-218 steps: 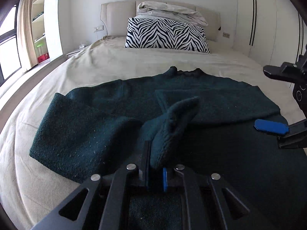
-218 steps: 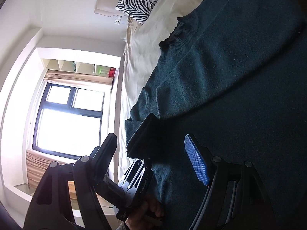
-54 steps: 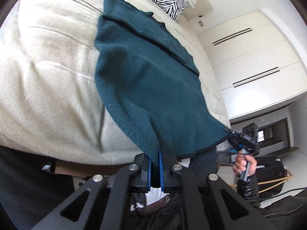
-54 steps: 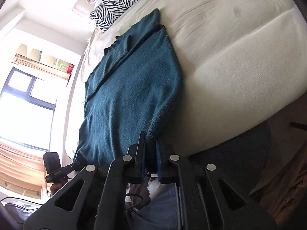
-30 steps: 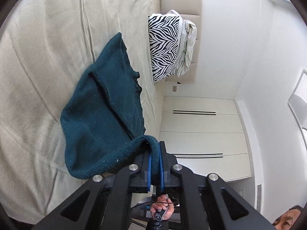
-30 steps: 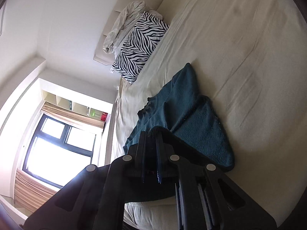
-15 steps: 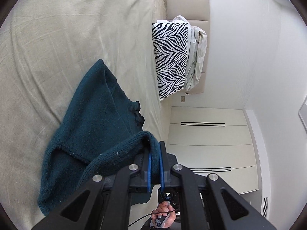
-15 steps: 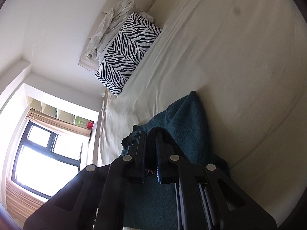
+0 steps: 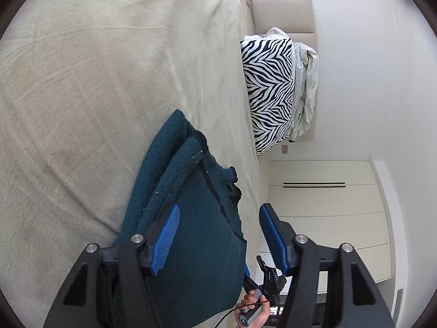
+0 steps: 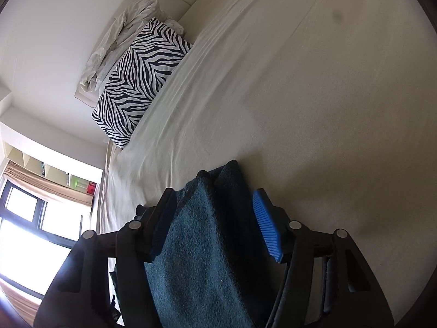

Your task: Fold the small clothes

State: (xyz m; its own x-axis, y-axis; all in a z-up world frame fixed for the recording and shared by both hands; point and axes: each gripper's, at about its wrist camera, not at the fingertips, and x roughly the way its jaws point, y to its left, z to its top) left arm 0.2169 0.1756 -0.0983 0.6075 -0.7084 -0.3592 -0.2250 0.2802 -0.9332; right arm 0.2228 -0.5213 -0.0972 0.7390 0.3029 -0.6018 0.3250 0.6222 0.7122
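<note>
Left gripper [image 9: 218, 235]: jaws spread wide, blue pads [image 9: 166, 239] clear of the cloth on both sides, nothing clamped. It hangs over the dark teal sweater [image 9: 188, 232], whose folded top layer runs between the two fingers without being pinched.

Right gripper [image 10: 215, 227]: jaws likewise wide apart, one blue pad [image 10: 266, 231] on the outer side of the sweater [image 10: 202, 257], the other finger on the window side; the fabric passes under and between them, loose. Whether either finger touches the knit cannot be told.

The sweater lies folded on the bed [image 9: 95, 82], on the cream cover, at the end away from the zebra pillow [image 9: 269, 93]. A doubled layer sits on top; the ribbed collar [image 9: 232, 183] points toward the pillow end.

In the left view, beyond the sweater's edge, the person's right hand [image 9: 254, 311] grips the handle of the other tool.

Zebra pillow [image 10: 139, 82] stands against the padded headboard [image 9: 284, 8], with a crumpled pale sheet [image 10: 117, 41] bunched just behind it. White wardrobe doors [image 9: 327, 205] stand beside the headboard on one side; a window [image 10: 30, 235] and open shelves [image 10: 54, 175] on the other.
</note>
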